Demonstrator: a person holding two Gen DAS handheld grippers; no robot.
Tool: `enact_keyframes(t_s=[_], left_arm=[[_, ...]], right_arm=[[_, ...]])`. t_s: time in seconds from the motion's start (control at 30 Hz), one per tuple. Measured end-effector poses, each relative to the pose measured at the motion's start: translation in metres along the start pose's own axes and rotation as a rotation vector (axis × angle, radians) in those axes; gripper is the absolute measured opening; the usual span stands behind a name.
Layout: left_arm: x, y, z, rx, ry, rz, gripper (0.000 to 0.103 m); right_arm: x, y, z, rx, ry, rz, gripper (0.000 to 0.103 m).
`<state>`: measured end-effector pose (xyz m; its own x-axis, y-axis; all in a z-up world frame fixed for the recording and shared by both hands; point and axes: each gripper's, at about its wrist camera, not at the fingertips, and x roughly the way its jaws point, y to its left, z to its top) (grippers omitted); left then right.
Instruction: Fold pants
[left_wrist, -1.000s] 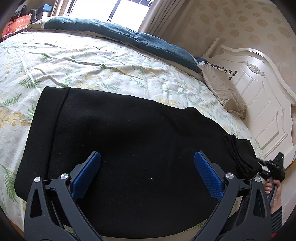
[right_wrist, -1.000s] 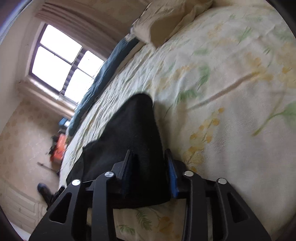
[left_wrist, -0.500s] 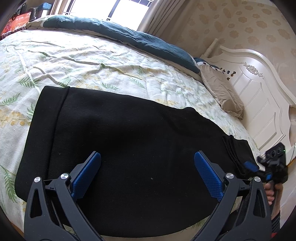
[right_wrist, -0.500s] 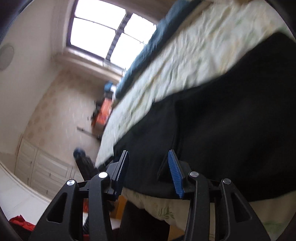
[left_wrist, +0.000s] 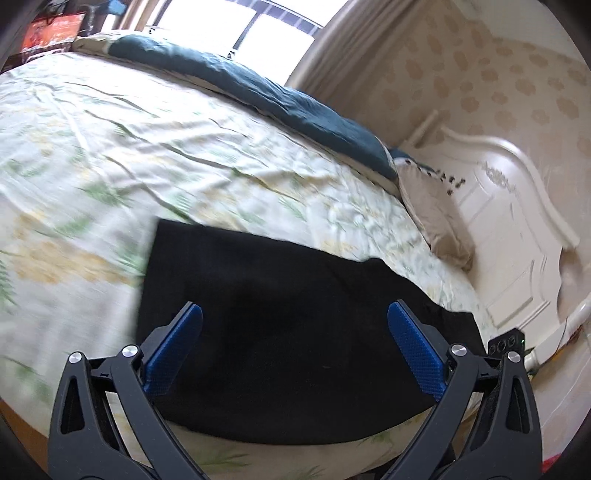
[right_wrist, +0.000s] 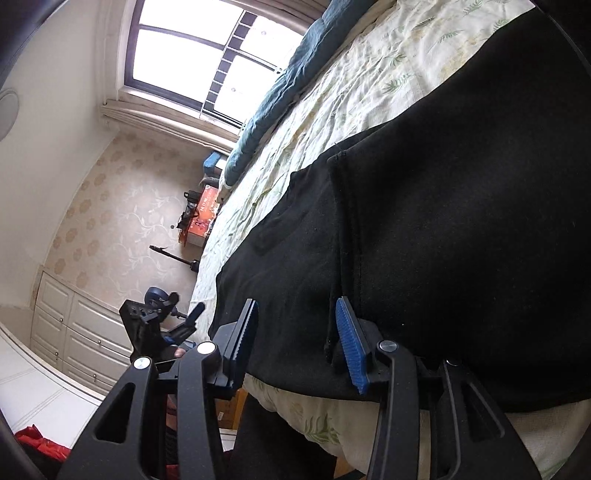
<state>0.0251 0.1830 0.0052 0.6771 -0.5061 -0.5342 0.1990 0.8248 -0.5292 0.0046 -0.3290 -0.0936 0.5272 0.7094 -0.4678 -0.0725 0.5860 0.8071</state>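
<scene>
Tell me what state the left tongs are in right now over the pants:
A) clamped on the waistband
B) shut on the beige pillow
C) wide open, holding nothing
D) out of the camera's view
C: in the left wrist view the left tongs stand wide open, their blue pads spread far apart above the black pants lying on the floral bedspread, with no cloth between them.

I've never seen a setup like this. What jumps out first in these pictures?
The black pants spread flat near the front edge of a bed with a leaf-print sheet. Close to each camera stand blue-padded tongs: the left gripper hangs wide open above the pants, and the right gripper is open at their edge. Behind, a bright window.
</scene>
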Motion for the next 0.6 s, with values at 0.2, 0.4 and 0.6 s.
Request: enact_keyframes(t_s=[0.2, 0.4, 0.6], left_arm=[[0.006, 0.066, 0.013, -0.159, 0.076, -0.01, 0.1], [0.036, 0.074, 0.006, -0.187, 0.186, -0.147, 0.1], [0.059, 0.068, 0.006, -0.207, 0.252, -0.237, 0.062]], right_arm=[[0.0, 0.001, 0.0, 0.001, -0.003, 0.003, 0.044], [0.0, 0.0, -0.003, 0.004, -0.012, -0.001, 0.045], [-0.001, 0.004, -0.005, -0.005, -0.028, 0.001, 0.051]])
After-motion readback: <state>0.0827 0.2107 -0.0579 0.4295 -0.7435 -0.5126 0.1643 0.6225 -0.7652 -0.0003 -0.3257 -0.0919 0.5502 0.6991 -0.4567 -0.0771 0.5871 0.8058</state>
